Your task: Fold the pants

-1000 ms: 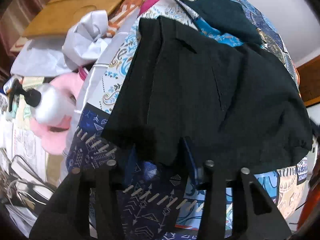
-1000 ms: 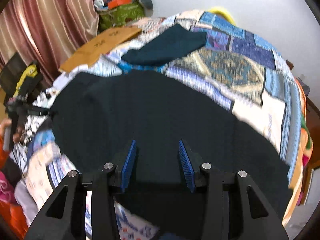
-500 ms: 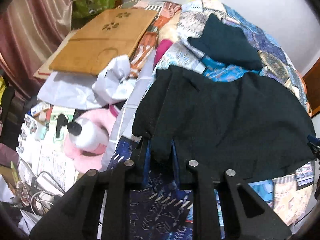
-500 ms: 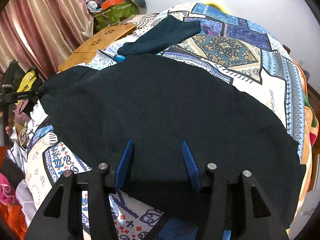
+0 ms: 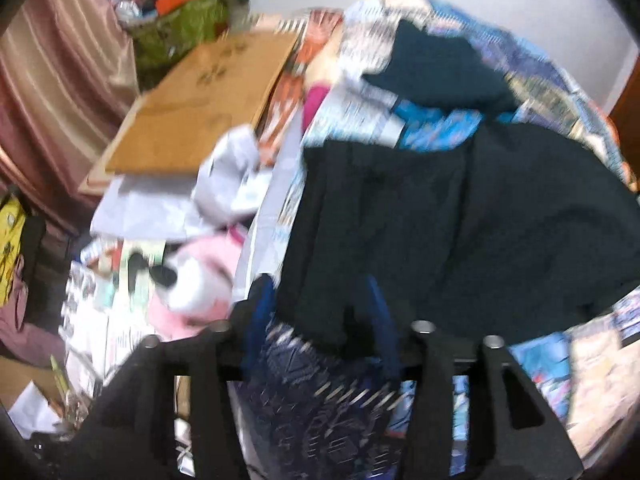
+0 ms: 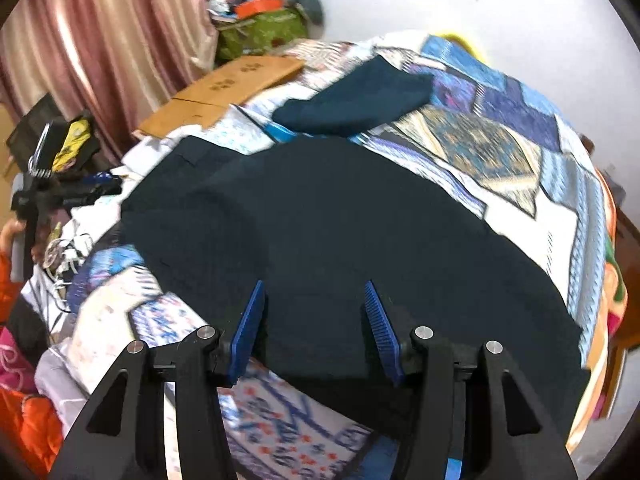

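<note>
Black cloth pants point(image 6: 340, 240) spread flat on patchwork-quilted bed point(image 6: 500, 152). Right gripper point(image 6: 314, 320) over near edge of pants, blue ribbed pads point(image 6: 250, 328) wide apart, gripping nothing. Left gripper point(image 5: 320, 320) at pants' corner; fingers apart, fabric between, view blurred.

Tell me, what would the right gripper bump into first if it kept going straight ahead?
Probably the dark pants. The right gripper is open and the cloth spreads right between and ahead of its fingers on the quilt. Depth is hard to judge.
</note>
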Motion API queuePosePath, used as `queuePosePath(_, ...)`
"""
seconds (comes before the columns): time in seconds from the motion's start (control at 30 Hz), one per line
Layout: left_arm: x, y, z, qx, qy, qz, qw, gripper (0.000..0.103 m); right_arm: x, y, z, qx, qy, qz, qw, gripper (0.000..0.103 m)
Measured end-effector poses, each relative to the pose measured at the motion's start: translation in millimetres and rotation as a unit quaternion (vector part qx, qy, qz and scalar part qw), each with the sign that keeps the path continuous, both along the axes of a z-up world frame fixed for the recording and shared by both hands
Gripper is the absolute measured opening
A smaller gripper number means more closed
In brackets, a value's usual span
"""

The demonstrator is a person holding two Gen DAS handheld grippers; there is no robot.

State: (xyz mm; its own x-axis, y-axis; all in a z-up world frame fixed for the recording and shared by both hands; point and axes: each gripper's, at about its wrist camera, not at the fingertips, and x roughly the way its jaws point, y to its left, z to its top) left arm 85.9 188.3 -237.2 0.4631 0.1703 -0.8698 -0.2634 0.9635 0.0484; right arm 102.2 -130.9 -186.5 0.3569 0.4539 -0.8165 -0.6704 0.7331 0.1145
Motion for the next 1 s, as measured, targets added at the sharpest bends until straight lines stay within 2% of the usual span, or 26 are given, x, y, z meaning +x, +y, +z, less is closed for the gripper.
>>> queuePosePath(0.1, 16.1, -19.5, 12.8, 0.006, -0.020, -0.026, 0.9995, 0.066, -1.8, 0.7, -0.8, 0.005, -0.005, -0.009, 1.000, 0.048)
queuePosePath(0.17, 32.9, -34.4, 14.1, 0.008, -0.018, -0.045, 0.9988, 0.067, -0.8, -6.0, -1.7, 0.005, -0.010, -0.025, 1.000, 0.048)
queuePosePath(0.33, 67.0, -83.0, 12.3, 0.000, -0.013, -0.101, 0.9948, 0.068, 8.7, -62.1, 0.5, 0.016, -0.014, -0.108, 0.994, 0.048)
queuePosePath(0.43, 83.3, -110.9, 5.9, 0.005, -0.011, -0.128, 0.9917, 0.077, 15.8, -107.8, 1.8, 0.011, -0.017, -0.175, 0.984, 0.048)
queuePosePath(0.6, 103.0, -149.5, -18.1, 0.007, 0.023, -0.155, 0.9876, 0.079, 28.3, -192.1, -1.7, 0.004, -0.019, -0.279, 0.960, 0.048)
queuePosePath(0.63, 103.8, -156.1, -23.7, 0.019, 0.024, -0.153, 0.9877, 0.080, 31.8, -204.5, -3.0, 0.006, -0.015, -0.295, 0.955, 0.048)
queuePosePath(0.7, 97.5, -166.4, -23.6, 0.066, 0.004, -0.147, 0.9869, 0.088, 39.5, -227.6, -7.5, 0.001, -0.015, -0.323, 0.946, 0.048)
queuePosePath(0.77, 92.9, -175.8, -22.7, 0.115, -0.008, -0.157, 0.9809, 0.089, 47.0, -241.1, -12.6, -0.002, -0.013, -0.336, 0.942, 0.048)
queuePosePath(0.83, 91.2, -182.3, -22.7, 0.144, -0.011, -0.163, 0.9761, 0.089, 58.7, -249.7, -22.9, -0.001, -0.004, -0.345, 0.939, 0.048)
queuePosePath(0.9, 92.8, -182.4, -22.8, 0.149, -0.009, -0.163, 0.9754, 0.089, 69.4, -253.2, -33.9, 0.006, 0.011, -0.349, 0.937, 0.048)
queuePosePath(1.0, 96.5, -177.5, -23.0, 0.133, -0.003, -0.154, 0.9791, 0.089, 83.2, -250.9, -56.6, 0.010, 0.039, -0.351, 0.935, 0.048)
